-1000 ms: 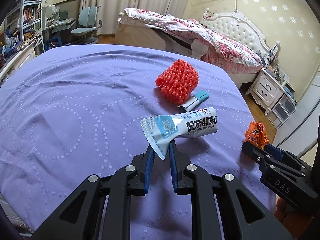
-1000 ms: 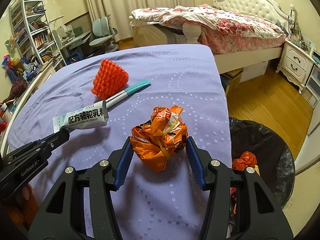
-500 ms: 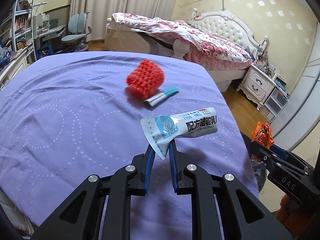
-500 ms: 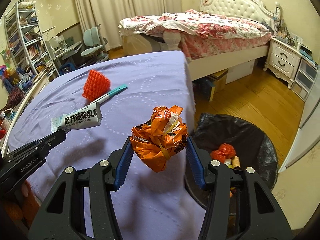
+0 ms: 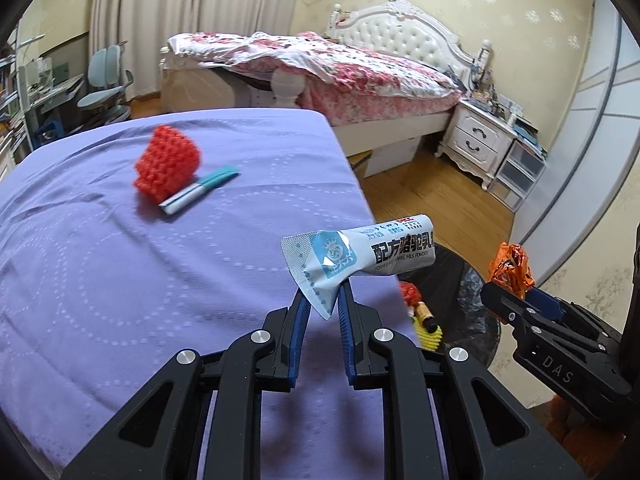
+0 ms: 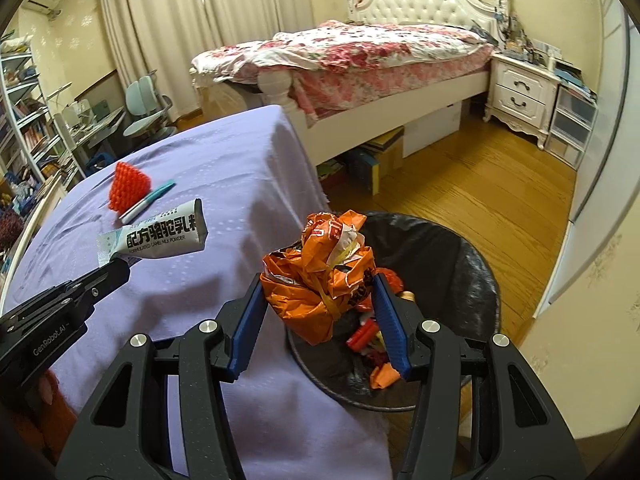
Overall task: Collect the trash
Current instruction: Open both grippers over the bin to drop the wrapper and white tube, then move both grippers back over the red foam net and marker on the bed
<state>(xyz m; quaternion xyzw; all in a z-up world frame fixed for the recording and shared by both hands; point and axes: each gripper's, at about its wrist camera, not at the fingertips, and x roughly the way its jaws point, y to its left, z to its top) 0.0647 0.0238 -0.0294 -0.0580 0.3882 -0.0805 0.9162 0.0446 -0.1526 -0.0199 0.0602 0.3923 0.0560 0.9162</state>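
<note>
left wrist view: the left gripper (image 5: 323,300), bottom centre of the frame, has its blue-padded fingers (image 5: 301,312) narrowed onto the crimped end of a milk powder sachet (image 5: 360,258); the sachet stands out above the right edge of the purple surface (image 5: 120,272), its printed end pointing to the right of the frame. at lower right the right gripper (image 5: 516,296) carries a crumpled orange wrapper (image 5: 512,266). between the two grippers part of a black-lined trash bin (image 5: 472,304) shows, with red and yellow scraps inside. in the upper left of the surface a red foam net (image 5: 168,162) lies touching a teal-capped marker (image 5: 200,194).

right wrist view: the right gripper (image 6: 320,312), bottom centre, has its fingers (image 6: 390,328) set fairly wide, pressed on either side of the crumpled orange wrapper (image 6: 320,284), which hangs over the near rim of the trash bin (image 6: 460,264) on the wooden floor (image 6: 460,192), just beside the surface (image 6: 224,168). the bin holds red and orange litter. at left the left gripper (image 6: 114,268) pinches the sachet (image 6: 160,236) above the surface. the red foam net (image 6: 129,184) and marker (image 6: 148,200) sit at upper left of the frame; a bed (image 6: 340,52) stands behind.
</note>
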